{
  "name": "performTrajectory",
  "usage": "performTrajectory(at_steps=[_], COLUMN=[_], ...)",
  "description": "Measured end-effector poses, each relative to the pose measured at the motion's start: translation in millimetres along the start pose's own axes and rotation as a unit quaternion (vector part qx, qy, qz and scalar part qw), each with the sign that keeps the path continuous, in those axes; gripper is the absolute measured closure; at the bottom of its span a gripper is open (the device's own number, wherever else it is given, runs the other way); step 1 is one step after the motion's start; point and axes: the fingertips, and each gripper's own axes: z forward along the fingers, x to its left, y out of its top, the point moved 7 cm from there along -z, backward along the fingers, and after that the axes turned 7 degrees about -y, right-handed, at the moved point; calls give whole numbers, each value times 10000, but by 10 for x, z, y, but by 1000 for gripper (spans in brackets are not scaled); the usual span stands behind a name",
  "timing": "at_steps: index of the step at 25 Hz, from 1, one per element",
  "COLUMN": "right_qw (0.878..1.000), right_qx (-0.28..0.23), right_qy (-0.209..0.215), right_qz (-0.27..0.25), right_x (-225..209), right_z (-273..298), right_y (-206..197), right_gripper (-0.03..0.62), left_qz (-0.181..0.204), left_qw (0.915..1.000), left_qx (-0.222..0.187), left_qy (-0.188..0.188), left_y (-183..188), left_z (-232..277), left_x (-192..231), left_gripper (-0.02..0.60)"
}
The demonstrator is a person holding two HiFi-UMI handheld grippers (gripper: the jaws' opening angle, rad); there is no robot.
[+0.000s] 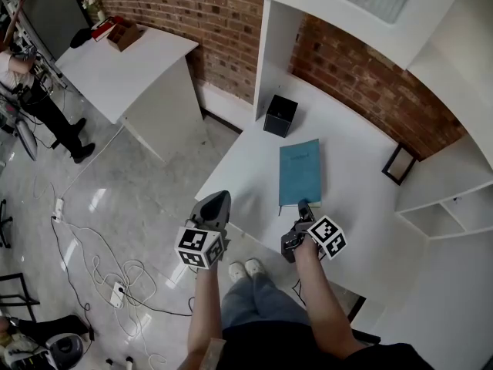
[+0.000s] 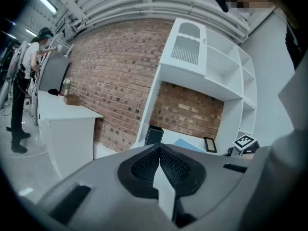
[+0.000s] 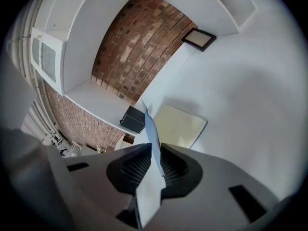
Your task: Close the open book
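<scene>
Book (image 1: 299, 172) lies on the white surface (image 1: 362, 206), its long axis running straight away from the right gripper (image 1: 303, 206), whose jaws stand a little apart around the raised cover (image 3: 150, 129). Left gripper (image 1: 219, 196), jaws together and empty, is farther off.

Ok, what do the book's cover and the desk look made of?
Cover: matte teal card or coated paper, probably; no glare, and edge-on it shows as a thin sheet.
Desk: smooth white laminate or painted board, seemingly; even colour, no grain or seams visible.
</scene>
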Motion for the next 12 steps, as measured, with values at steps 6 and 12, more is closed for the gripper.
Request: performTrajectory(at_steps=[6,12], right_qw=[9953,9741], right_qx=[-714,-1414], right_qy=[-316,-115], right_qz=[-571,-1759], right_x=[-52,234], right_z=[-231,-380], right_y=[347,809], right_gripper=[542,542], left_qz=[60,247], left_qw=[9999,9993], left_qx=[-86,-279], left_qy=[-16,-48], left_y=[90,329], left_z=[83,193], left_x=[-45,-107], left_gripper=[572,572])
